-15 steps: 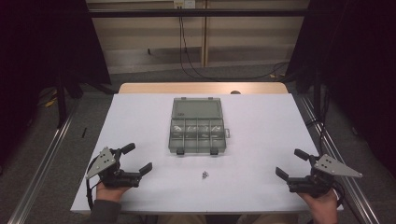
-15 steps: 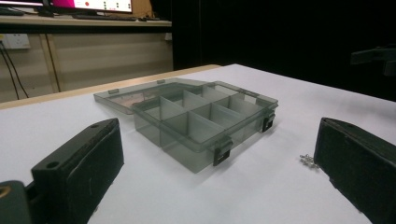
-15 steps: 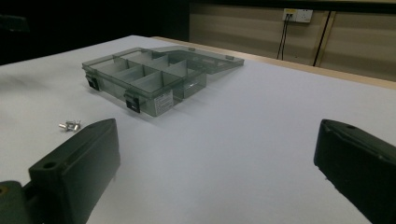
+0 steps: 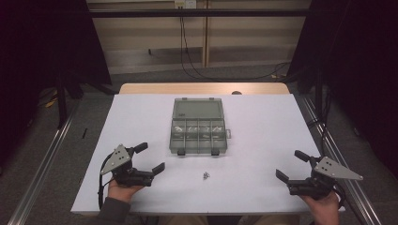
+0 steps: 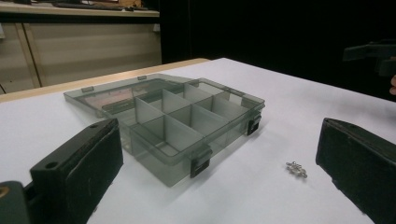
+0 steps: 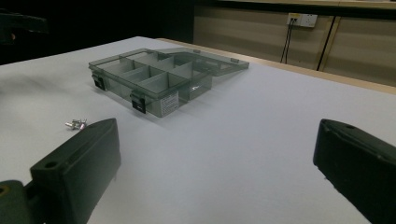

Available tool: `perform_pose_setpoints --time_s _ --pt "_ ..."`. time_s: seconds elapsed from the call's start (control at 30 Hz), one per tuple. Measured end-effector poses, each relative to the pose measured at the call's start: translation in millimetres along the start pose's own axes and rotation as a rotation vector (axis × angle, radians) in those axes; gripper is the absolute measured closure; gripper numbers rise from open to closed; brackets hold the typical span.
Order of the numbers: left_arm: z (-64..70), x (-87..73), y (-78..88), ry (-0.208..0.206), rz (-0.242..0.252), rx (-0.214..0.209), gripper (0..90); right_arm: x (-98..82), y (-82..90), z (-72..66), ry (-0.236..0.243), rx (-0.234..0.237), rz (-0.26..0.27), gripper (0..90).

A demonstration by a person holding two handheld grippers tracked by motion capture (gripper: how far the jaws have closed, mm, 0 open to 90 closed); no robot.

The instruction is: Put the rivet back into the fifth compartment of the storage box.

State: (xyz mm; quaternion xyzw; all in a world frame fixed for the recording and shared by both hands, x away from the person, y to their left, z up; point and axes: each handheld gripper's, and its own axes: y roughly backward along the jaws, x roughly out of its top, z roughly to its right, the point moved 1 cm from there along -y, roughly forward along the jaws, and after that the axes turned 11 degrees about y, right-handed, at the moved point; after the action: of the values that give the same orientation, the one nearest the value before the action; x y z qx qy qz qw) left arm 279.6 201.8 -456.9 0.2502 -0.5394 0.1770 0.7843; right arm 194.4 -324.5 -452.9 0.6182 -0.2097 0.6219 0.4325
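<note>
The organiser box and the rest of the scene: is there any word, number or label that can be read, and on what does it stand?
No text can be read.
White sticker on the side wall of the organiser box: printed lines, too small and blurred to read.
Both grippers, left and right: no markings legible.
Wall socket: no lettering visible.

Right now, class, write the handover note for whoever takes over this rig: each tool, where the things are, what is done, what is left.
Left tool: open, holding nothing, near the table's front left edge.
Right tool: open, holding nothing, at the front right.
Organizer box: mid-table, lid folded flat back, compartments exposed.
Small metal screws: loose on the table just in front of the box, between the tools.
Done: the box is open.
Left, probably: pick up the screws and drop them into a compartment; the left tool looks a little closer.
</note>
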Motion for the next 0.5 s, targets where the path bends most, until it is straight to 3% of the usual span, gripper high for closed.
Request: perform_pose_setpoints --time_s 0.5 --pt "23.0 -4.1 -43.3 -0.018 -0.105 -0.042 1.9 -0.1 -0.3 -1.3 0.004 0.005 -0.006 1.3"
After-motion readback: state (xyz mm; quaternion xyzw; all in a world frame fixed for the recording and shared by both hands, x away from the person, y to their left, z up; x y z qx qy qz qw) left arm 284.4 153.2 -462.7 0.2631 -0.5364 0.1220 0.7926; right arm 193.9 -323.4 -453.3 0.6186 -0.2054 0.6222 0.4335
